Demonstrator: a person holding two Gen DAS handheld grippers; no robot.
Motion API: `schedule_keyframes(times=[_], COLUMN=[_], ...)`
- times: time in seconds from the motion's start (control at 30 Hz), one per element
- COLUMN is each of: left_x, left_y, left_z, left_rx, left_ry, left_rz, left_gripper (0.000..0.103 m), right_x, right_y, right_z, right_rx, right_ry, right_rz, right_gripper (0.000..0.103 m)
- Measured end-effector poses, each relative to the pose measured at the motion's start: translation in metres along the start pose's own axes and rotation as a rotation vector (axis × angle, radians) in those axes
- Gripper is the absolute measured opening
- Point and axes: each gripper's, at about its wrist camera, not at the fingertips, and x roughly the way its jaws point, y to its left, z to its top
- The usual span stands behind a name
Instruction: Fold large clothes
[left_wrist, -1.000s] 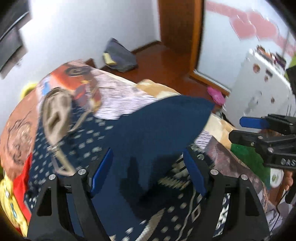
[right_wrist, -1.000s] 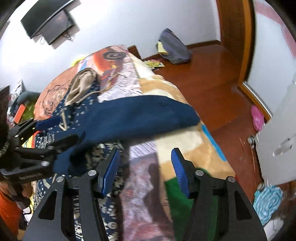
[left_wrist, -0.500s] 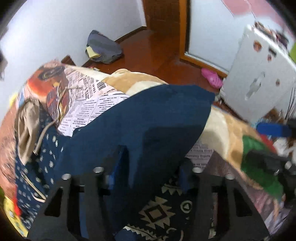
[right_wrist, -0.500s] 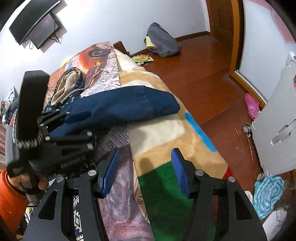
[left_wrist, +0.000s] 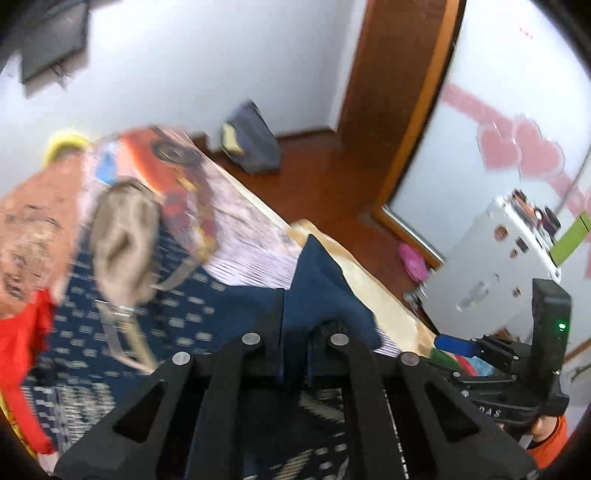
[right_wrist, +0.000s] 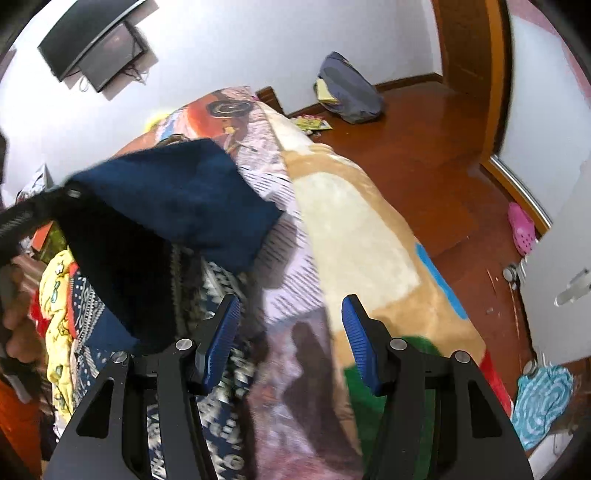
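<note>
Our left gripper is pinching a fold of the navy garment tight between its fingers, lifting the cloth above the patterned bedspread. We are holding the right gripper with its blue pads spread wide, gripping nothing, over the bedspread just beside the hanging garment. Past the bedspread's far end, a grey bag is lying on the wooden floor. A beige cloth is resting on the bedspread beyond the garment, blurred.
</note>
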Motion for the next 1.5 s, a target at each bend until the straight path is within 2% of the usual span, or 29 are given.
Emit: schedule_keyframes(times=[0.1,0.23,0.5,0.6,0.67,0.7,0.77,0.8,0.9,1.03,1.17,1.3,1.5], left_x=[-0.034,-0.057,-0.036,-0.028,-0.022,-0.023,-0.025,-0.025,-0.028,-0.026,0.001,0.033,0.053], left_y=[0.027,0.07,0.135,0.146,0.15,0.149,0.146,0.141,0.128,0.107,0.089,0.08,0.085], left_z=[-0.008,-0.039,-0.138,-0.171,-0.182,-0.185,-0.186,-0.183,-0.173,-0.158,-0.143,-0.135,-0.124], left_rx=[-0.029,-0.068,-0.149,-0.187,-0.185,-0.169,-0.137,-0.107,-0.04,0.038,0.083,0.094,0.044], left_ry=[-0.052,-0.048,0.175,0.23,0.25,0.232,0.226,0.233,0.22,0.18,0.208,0.251,0.243], left_rz=[0.054,0.153,0.256,0.26,0.288,0.322,0.367,0.381,0.378,0.36,0.338,0.331,0.316], left_gripper=[0.007,0.007,0.008,0.016,0.034,0.043,0.049,0.049,0.051,0.061,0.061,0.062,0.065], right_x=[0.004,0.018,0.063,0.069,0.067,0.066,0.066,0.065,0.067,0.069,0.068,0.067,0.067], right_y=[0.018,0.038,0.055,0.057,0.059,0.059,0.06,0.06,0.062,0.062,0.063,0.062,0.061], right_z=[0.004,0.005,-0.012,-0.018,-0.02,-0.021,-0.021,-0.021,-0.02,-0.019,-0.019,-0.021,-0.023], right_rx=[-0.04,-0.096,-0.176,-0.196,-0.203,-0.204,-0.208,-0.211,-0.211,-0.203,-0.203,-0.205,-0.204], right_ry=[-0.004,0.015,0.135,0.151,0.143,0.143,0.145,0.146,0.146,0.145,0.146,0.146,0.145], right_rz=[0.023,0.021,-0.023,-0.04,-0.048,-0.052,-0.059,-0.064,-0.072,-0.069,-0.067,-0.06,-0.047], right_gripper=[0.054,0.054,0.054,0.056,0.056,0.056,0.056,0.056,0.057,0.058,0.059,0.06,0.061])
